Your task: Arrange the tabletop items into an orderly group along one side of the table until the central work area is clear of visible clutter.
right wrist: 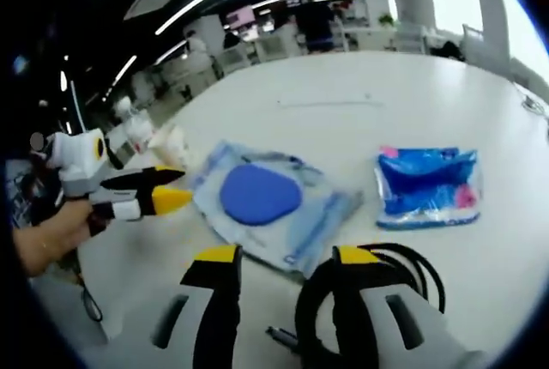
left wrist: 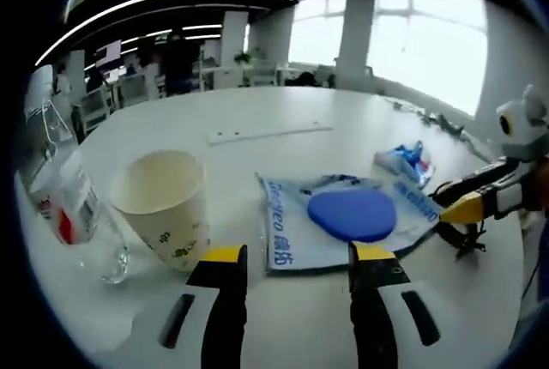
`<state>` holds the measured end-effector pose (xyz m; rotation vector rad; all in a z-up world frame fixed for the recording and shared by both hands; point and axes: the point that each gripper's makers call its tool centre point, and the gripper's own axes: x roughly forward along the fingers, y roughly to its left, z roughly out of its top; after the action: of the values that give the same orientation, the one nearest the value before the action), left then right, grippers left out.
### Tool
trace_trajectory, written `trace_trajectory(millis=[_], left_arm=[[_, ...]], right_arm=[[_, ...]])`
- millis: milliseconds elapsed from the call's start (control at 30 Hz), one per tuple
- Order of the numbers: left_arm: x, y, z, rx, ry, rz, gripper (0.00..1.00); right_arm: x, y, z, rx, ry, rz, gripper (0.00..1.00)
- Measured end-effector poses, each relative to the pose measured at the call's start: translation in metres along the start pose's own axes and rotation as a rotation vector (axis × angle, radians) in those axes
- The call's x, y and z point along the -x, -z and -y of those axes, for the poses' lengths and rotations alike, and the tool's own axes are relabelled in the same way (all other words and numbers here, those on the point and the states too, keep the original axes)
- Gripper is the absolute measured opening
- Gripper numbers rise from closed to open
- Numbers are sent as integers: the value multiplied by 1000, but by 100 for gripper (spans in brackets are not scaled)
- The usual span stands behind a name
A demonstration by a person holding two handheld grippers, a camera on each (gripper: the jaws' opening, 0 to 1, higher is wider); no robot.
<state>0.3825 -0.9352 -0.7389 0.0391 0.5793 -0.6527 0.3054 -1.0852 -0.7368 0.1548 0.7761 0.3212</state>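
A pale paper cup (left wrist: 163, 206) stands upright beside a clear water bottle (left wrist: 64, 189) at the left of the white table (left wrist: 300, 107). A clear printed bag (left wrist: 287, 223) holding a blue disc (left wrist: 352, 214) lies just past my open left gripper (left wrist: 298, 257). Farther right lies a blue packet (left wrist: 407, 161). My right gripper (left wrist: 463, 212) comes in from the right, over a black cable (left wrist: 465, 238). In the right gripper view, my right gripper (right wrist: 283, 257) stands open, with the cable coil (right wrist: 403, 270) around its right jaw. Ahead lie the bag (right wrist: 322, 219), disc (right wrist: 257, 193) and packet (right wrist: 429, 182). The left gripper (right wrist: 176, 187) is hand-held at left.
A thin white strip (left wrist: 266, 133) lies farther back on the table. More cables (left wrist: 433, 118) sit near the far right edge. Office desks, chairs and people stand beyond the table. The person's hand (right wrist: 43, 240) holds the left gripper near the table's edge.
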Motion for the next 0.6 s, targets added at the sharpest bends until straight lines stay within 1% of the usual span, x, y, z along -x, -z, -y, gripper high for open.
trace_trajectory(millis=[33, 133, 267, 333, 400, 500, 533, 600], left_arm=[[-1, 2, -1, 15, -1, -9, 40], [-4, 6, -5, 20, -10, -25, 35], [-7, 11, -8, 31, -24, -59, 24], [-8, 11, -8, 30, -26, -58, 24], [-9, 10, -7, 30, -21, -57, 21], [-11, 15, -11, 16, -38, -95, 17], [-11, 15, -12, 19, -42, -96, 16], [-11, 16, -13, 47, -43, -91, 15]], right_arm=[[-1, 1, 0, 7, 5, -6, 35], [-4, 3, 2, 13, 18, -11, 30], [-7, 3, 5, -40, 30, -11, 26], [-7, 2, 6, -51, 41, -7, 25], [-7, 2, 10, -53, 60, -8, 21], [-8, 6, 15, -74, 81, -27, 17], [-8, 7, 15, -87, 83, -34, 16], [-8, 8, 13, -106, 75, -29, 14]])
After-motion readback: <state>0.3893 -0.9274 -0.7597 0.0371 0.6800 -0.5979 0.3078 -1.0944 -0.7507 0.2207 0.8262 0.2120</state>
